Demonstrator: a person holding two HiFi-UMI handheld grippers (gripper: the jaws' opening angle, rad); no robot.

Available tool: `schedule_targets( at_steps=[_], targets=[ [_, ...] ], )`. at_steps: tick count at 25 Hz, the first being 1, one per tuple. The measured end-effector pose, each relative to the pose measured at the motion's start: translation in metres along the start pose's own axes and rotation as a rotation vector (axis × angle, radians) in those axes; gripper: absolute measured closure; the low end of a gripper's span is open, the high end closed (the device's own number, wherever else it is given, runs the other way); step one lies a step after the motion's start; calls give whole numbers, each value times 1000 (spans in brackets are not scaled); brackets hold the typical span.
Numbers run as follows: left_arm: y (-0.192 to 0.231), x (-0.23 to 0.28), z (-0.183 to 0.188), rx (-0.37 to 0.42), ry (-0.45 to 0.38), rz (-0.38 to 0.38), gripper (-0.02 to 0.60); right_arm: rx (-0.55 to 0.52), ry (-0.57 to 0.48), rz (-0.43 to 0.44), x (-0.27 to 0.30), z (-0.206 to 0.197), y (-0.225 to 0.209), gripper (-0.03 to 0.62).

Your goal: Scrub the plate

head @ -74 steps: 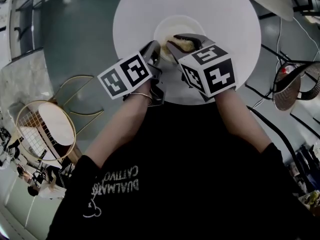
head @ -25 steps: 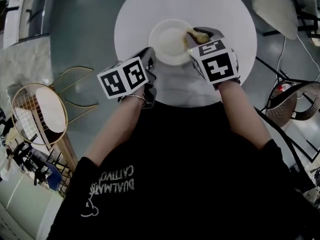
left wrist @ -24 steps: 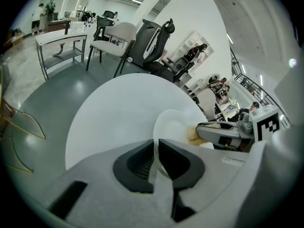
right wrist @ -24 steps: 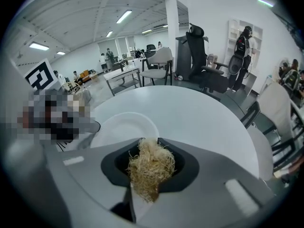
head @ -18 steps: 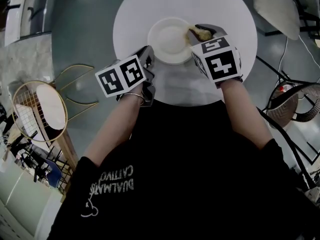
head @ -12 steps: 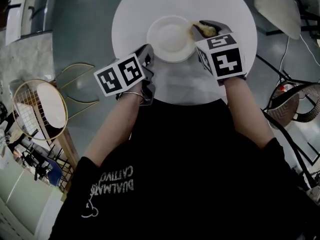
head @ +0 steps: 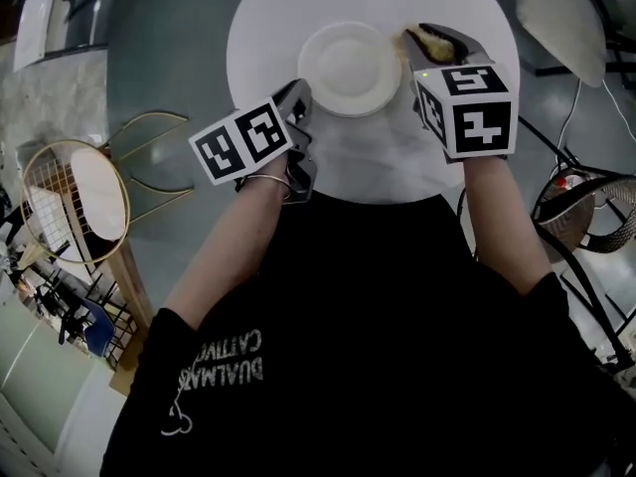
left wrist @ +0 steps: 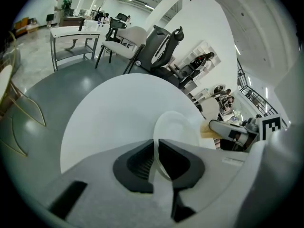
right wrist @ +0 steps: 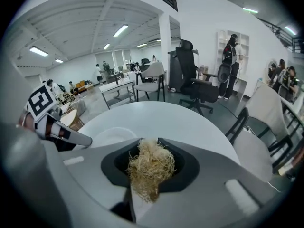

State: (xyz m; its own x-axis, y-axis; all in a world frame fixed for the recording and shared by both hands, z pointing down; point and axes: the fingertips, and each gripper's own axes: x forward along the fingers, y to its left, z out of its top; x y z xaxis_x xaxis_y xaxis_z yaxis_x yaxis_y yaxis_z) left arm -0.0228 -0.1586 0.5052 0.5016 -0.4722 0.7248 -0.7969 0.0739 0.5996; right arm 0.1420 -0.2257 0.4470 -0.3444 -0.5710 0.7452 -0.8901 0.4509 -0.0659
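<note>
1. Head view, nearest the camera: the person's black shirt [head: 328,366] is filling the lower frame. Both bare forearms are reaching up toward a round white table [head: 378,167].
2. The left gripper [left wrist: 156,142] is pinching the near-left rim of the plate [head: 350,66]. In the left gripper view its jaws are standing only a sliver apart, with the thin white rim clamped between the dark pads.
3. The plate is sitting flat on the table, a little beyond the table's near edge and between the two grippers. Its face is looking bare and white.
4. The right gripper [right wrist: 150,139] is squeezing a tuft of pale, straw-coloured scrubber [right wrist: 148,167]. The right gripper view is showing the fibres bulging out from between the nearly closed jaws.
5. In the head view that scrubber is showing just beside the plate's right rim, off the plate and over bare tabletop. Whether it is touching the table I cannot tell.
6. Left of the table, a gold wire-frame seat [head: 75,217] is standing on the grey floor [head: 159,58].
7. Farther off, the right gripper view is showing a black office chair [right wrist: 197,82] and a white chair [right wrist: 153,75] beyond the table. People [right wrist: 232,56] are standing by the far walls.
</note>
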Motion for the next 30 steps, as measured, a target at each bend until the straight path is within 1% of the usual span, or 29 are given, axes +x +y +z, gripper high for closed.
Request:
schedule_targets(
  at_steps=[3,5,7,9,11,14,17,22,27,30],
  targets=[
    [1,-1,-9,-18,-16,5,547,-26,-24,112,-1,5,33,507],
    [3,-5,-14,-34,-26,5,548,-36,-11,202,-1,1,63,508],
    [3,-10,-18,-52,-34,6,548,-53,12,274,-2,-5,91,508],
    [5,-15,-21,-65,-39,13,549,-86,35,316,-1,-12,113,507],
    [7,-17,-22,-74,-48,23,549,-118,55,340,1,-19,128,507],
    [8,-17,-24,-88,-64,18,549,-140,75,375,4,-28,145,507],
    [7,-13,-29,-73,-56,20,549,-153,97,396,7,-37,157,507],
    [12,-17,-27,-77,-60,27,549,-212,132,375,15,-44,167,507],
    [12,-16,-27,-76,-58,23,550,-222,149,354,18,-47,158,508],
    [9,-15,-29,-59,-49,24,549,-216,155,334,17,-51,149,508]
  ],
)
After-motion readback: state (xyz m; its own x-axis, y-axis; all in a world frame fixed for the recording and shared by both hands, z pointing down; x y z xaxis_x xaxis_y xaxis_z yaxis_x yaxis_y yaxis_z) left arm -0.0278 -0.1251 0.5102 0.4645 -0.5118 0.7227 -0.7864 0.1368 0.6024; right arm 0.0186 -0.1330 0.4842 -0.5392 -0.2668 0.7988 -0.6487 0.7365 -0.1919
